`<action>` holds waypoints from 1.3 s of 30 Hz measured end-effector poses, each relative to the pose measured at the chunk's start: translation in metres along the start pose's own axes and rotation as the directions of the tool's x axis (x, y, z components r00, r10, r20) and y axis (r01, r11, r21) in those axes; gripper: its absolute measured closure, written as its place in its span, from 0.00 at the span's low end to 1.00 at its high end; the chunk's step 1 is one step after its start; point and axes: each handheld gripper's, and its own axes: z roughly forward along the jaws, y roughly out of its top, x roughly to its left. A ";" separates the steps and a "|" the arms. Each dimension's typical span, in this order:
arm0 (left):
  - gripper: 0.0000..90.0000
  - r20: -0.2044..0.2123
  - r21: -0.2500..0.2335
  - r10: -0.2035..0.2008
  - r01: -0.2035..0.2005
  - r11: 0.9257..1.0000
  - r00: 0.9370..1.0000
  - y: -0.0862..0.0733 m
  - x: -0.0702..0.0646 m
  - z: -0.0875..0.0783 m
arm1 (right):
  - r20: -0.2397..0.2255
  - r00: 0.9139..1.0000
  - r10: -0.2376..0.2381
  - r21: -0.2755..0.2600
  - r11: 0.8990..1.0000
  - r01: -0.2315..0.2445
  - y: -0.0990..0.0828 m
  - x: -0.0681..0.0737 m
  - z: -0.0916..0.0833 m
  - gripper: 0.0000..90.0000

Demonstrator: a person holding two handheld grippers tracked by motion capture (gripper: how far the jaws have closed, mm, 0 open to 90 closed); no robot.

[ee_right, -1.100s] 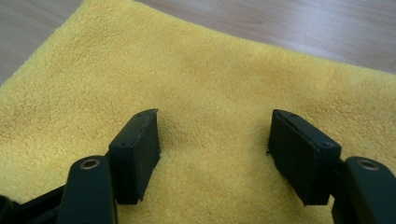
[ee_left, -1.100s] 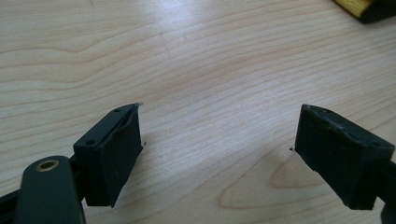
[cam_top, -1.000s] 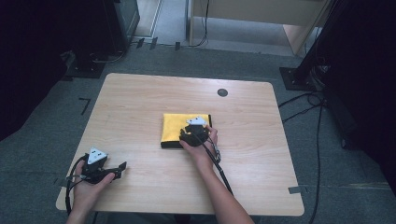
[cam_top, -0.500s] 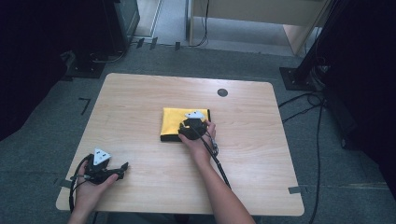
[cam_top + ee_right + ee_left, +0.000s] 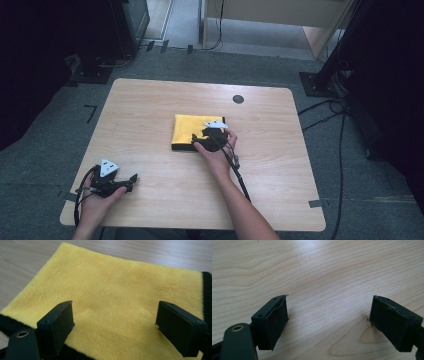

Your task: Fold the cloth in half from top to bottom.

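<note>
A folded yellow cloth (image 5: 186, 130) with a black border lies flat at the middle of the wooden table (image 5: 145, 107). My right gripper (image 5: 201, 135) rests over the cloth's near right part. Its jaws have just been opening and now stand wide apart. In the right gripper view the yellow cloth (image 5: 120, 282) lies under and between the pads of the right gripper (image 5: 115, 320), which do not press on it. My left gripper (image 5: 131, 178) sits near the table's front left corner. In the left gripper view the left gripper (image 5: 329, 315) is open over bare wood.
A small black round cap (image 5: 238, 99) sits in the tabletop at the far right. The right gripper's cable (image 5: 240, 175) trails back along the forearm. Dark equipment and floor cables (image 5: 340, 107) surround the table.
The right hand has shifted slightly away from me on the cloth, and the cloth's near edge lies a bit farther back. The left hand has stayed still.
</note>
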 end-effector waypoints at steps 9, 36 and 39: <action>0.16 -0.002 0.000 -0.001 0.001 1.000 1.000 0.000 0.000 0.000 | -0.013 0.999 -0.043 0.048 0.998 0.044 -0.008 -0.014 -0.039 0.16; 0.16 -0.004 0.000 -0.003 0.003 1.000 1.000 0.000 -0.001 0.000 | 0.110 0.990 0.082 0.056 0.994 -0.089 -0.096 -0.136 -0.149 0.16; 0.16 -0.003 0.001 -0.003 0.003 1.000 1.000 0.000 -0.001 0.000 | 0.121 0.989 0.086 0.058 0.994 -0.093 -0.102 -0.145 -0.157 0.16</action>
